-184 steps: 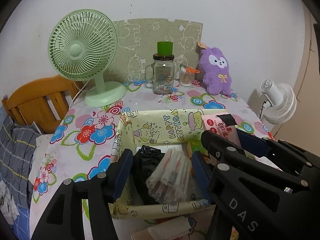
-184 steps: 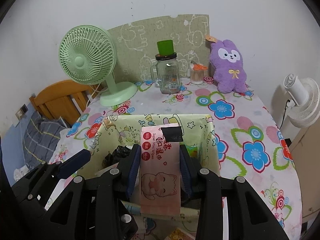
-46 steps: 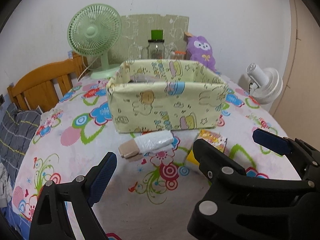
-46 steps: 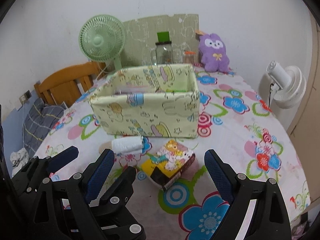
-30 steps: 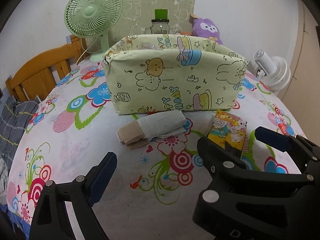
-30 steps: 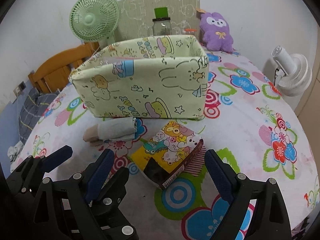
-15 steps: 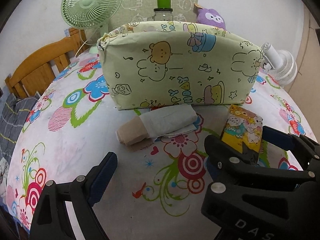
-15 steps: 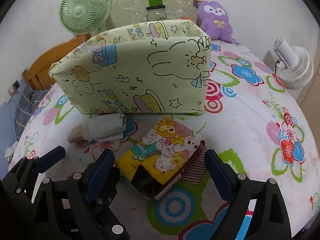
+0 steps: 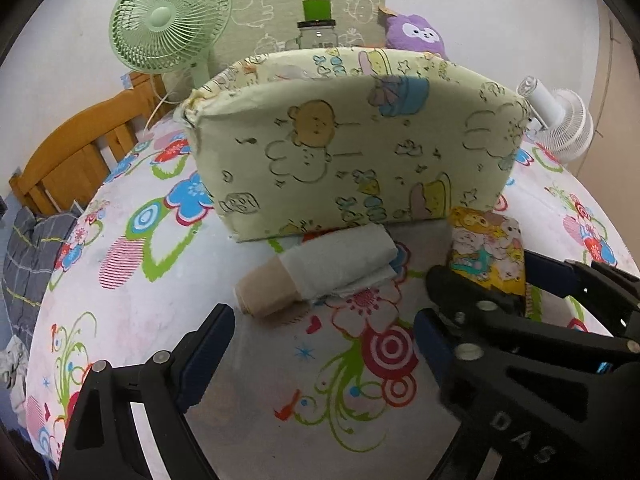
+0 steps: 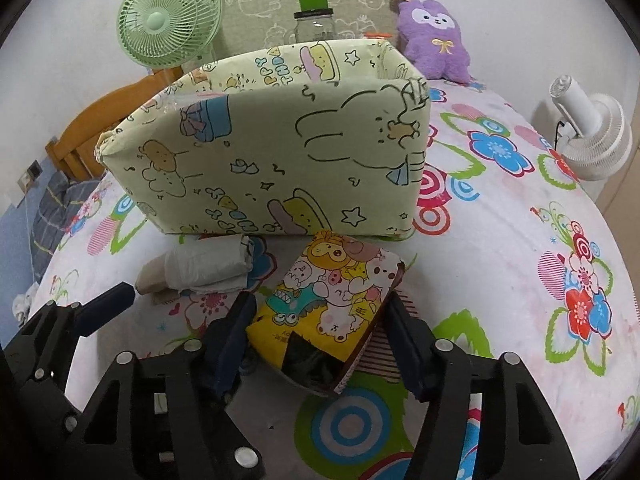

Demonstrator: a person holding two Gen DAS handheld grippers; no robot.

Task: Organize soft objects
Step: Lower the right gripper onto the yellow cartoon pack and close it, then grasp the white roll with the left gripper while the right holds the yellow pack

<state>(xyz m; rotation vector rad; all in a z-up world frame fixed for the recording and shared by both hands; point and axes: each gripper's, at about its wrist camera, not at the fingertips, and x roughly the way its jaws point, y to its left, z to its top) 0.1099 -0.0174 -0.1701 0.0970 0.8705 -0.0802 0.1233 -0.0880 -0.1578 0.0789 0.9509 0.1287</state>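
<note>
Left wrist view: the left gripper (image 9: 320, 344) sits at the bottom of the frame with its jaws spread wide over the flowered tablecloth (image 9: 132, 288), pinching nothing. Just above the gap lies a rolled white and beige cloth bundle (image 9: 324, 268), touching the base of the pale green cartoon-printed fabric box (image 9: 352, 152) that fills the centre. At right, the right gripper (image 9: 480, 280) crosses the frame; white letters "DAS" are readable on a black body at lower right. The cartoon tissue pack (image 9: 486, 254) lies beside the box's right corner. A green fan (image 9: 170, 28), a jar with a green lid (image 9: 318, 28) and a purple plush (image 9: 416, 36) line the top; a wooden headboard (image 9: 76, 152) is at left.

Right wrist view: the right gripper (image 10: 320, 336) straddles the tissue pack (image 10: 332, 300) near its lower end, pads at both sides; whether they press it I cannot tell. The box (image 10: 280, 160) reads "HAPPY" upside its inner wall. A white fan (image 10: 592, 136) stands at right.
</note>
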